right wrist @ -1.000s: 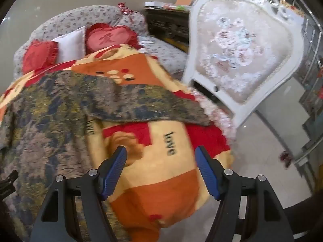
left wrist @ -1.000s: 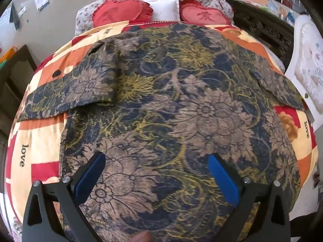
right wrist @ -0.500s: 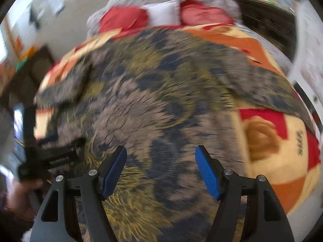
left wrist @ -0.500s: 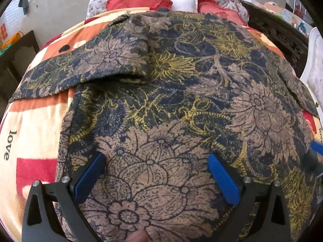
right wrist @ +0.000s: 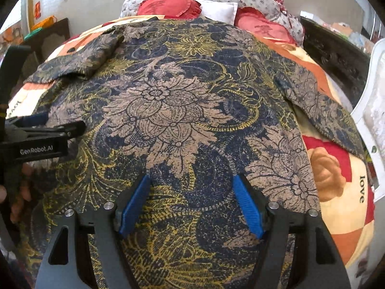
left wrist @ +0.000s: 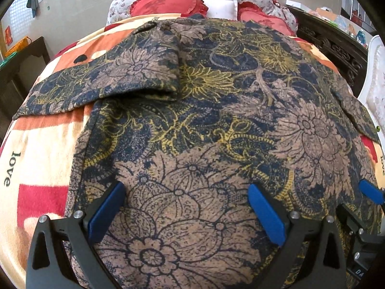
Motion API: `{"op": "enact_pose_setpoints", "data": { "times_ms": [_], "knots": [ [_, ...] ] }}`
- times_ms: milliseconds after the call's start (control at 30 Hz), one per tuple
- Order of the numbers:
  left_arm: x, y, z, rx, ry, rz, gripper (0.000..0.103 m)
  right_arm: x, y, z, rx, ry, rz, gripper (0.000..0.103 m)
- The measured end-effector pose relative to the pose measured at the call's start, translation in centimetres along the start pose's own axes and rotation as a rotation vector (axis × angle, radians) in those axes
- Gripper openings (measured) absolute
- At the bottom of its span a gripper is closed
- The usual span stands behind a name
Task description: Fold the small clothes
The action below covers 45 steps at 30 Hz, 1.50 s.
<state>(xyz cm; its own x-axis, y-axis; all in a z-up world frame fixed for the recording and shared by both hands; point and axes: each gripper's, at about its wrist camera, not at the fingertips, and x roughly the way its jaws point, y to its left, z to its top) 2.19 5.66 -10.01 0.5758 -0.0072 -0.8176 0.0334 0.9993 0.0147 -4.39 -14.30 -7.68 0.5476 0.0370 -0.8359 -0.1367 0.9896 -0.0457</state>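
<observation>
Meanwhile the bed's blanket point(left wrist: 43, 144) lay under 1 floral shirt point(left wrist: 204, 125), spread flat, 2 sleeves out. The right gripper point(right wrist: 191, 207) had swung in from the bedside to hover over the hem beside the left gripper point(left wrist: 185, 213); both gaped empty, so folding could begin. 2 red cushions point(left wrist: 168, 3) sat behind.

The left gripper point(left wrist: 185, 207) hangs with jaws spread wide over the floral shirt point(left wrist: 216, 120) lying flat on the blanket point(left wrist: 43, 149) — the right gripper's blue pad point(left wrist: 370, 193) shows at the right edge.
</observation>
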Motion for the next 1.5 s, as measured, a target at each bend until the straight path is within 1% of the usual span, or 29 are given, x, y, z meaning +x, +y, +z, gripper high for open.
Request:
{"op": "enact_pose_setpoints", "data": {
  "times_ms": [100,300,567,800,967,1167,1500],
  "knots": [
    [0.05,0.0,0.1,0.0,0.0,0.0,0.103,0.02,-0.38,0.25,-0.005,-0.022,0.01,0.079],
    [0.02,-0.12,0.11,-0.002,-0.003,0.006,0.103,-0.17,-0.21,-0.2,-0.007,-0.034,0.016,0.079],
    [0.02,-0.1,0.04,-0.004,-0.004,0.004,0.103,-0.35,-0.2,0.11,-0.004,-0.028,0.021,0.079],
    [-0.21,0.51,0.22,-0.026,0.003,-0.038,0.103,-0.06,-0.41,-0.14,-0.011,-0.024,0.015,0.079],
    [-0.04,0.25,0.19,-0.001,0.002,-0.023,0.103,-0.11,-0.29,-0.08,-0.012,-0.019,0.018,0.079],
    [-0.06,-0.19,-0.12,0.015,-0.009,0.002,0.103,-0.01,-0.32,0.0,-0.008,-0.034,0.021,0.079],
    [-0.19,-0.11,-0.23,0.006,-0.009,-0.005,0.103,-0.09,-0.35,-0.18,-0.008,-0.032,0.024,0.079]
  ]
}}
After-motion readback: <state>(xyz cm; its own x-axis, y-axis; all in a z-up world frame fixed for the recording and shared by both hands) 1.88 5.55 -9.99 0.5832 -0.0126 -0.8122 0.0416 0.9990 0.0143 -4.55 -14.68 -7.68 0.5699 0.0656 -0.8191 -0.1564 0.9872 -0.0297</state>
